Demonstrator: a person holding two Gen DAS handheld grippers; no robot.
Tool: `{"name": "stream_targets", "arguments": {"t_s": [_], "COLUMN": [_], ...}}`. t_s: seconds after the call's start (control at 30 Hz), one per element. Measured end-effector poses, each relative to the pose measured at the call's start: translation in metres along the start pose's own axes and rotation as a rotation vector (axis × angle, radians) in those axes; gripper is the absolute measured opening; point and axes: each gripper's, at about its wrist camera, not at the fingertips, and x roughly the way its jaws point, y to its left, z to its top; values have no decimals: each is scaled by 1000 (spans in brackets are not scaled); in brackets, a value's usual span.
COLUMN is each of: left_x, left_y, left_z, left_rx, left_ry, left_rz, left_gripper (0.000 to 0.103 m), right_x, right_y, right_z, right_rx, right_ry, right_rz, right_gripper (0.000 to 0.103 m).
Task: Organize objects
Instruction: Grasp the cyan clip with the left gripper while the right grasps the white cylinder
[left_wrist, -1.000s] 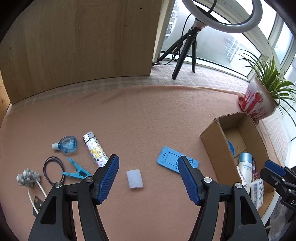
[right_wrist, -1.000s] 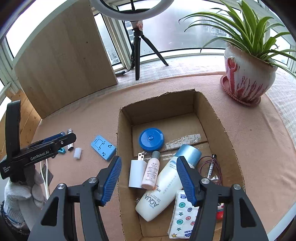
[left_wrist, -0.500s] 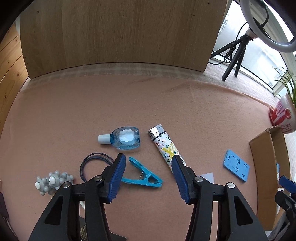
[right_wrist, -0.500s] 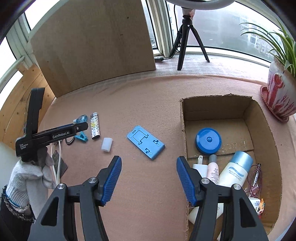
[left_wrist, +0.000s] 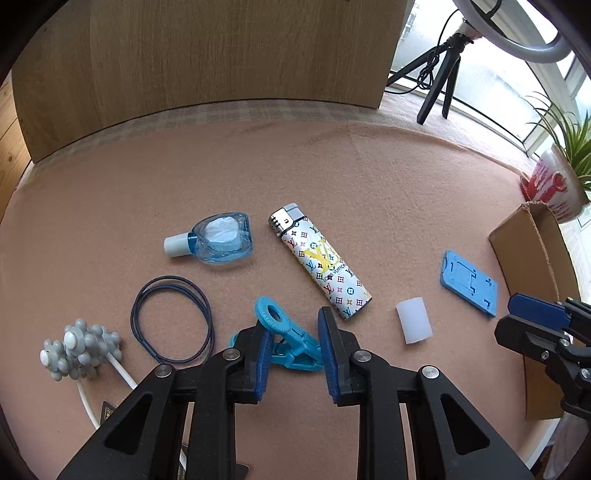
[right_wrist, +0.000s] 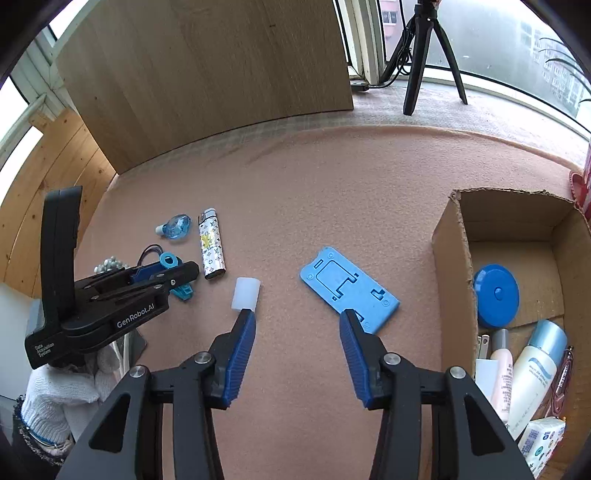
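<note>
Your left gripper (left_wrist: 293, 341) has just been closing around the blue clip (left_wrist: 284, 338). The clip sits between the jaws, but contact isn't clear, so I'd call it not yet gripped. Your right gripper (right_wrist: 297, 338) has just been closing too, with nothing between its jaws. It hovers between the white cap (right_wrist: 245, 293) and the blue plate (right_wrist: 347, 288), probably lining up the next pick. The cardboard box (right_wrist: 452, 258) sits at the right and is likely where everything goes.

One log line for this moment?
left hand-held gripper: closing around turquoise plastic clip | right hand-held gripper: closing, empty, above pink felt mat | cardboard box: part-filled
</note>
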Motion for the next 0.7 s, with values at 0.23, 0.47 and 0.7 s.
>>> {"name": "stream_targets", "arguments": {"t_s": [0.23, 0.47, 0.7], "left_x": [-10, -18, -22], "left_y": [-13, -15, -12], "left_z": [-25, -45, -51], "left_rx": [56, 80, 70], "left_ry": [-2, -5, -11], "left_rz": [-31, -61, -87], "left_gripper": [25, 25, 26], "right_x": [31, 57, 63], "right_y": [21, 35, 47], "right_z": [10, 15, 15], "right_rx": [-46, -78, -151], "right_ry": [44, 94, 91], "right_rz": [-4, 2, -41], "right_gripper": [40, 40, 18]}}
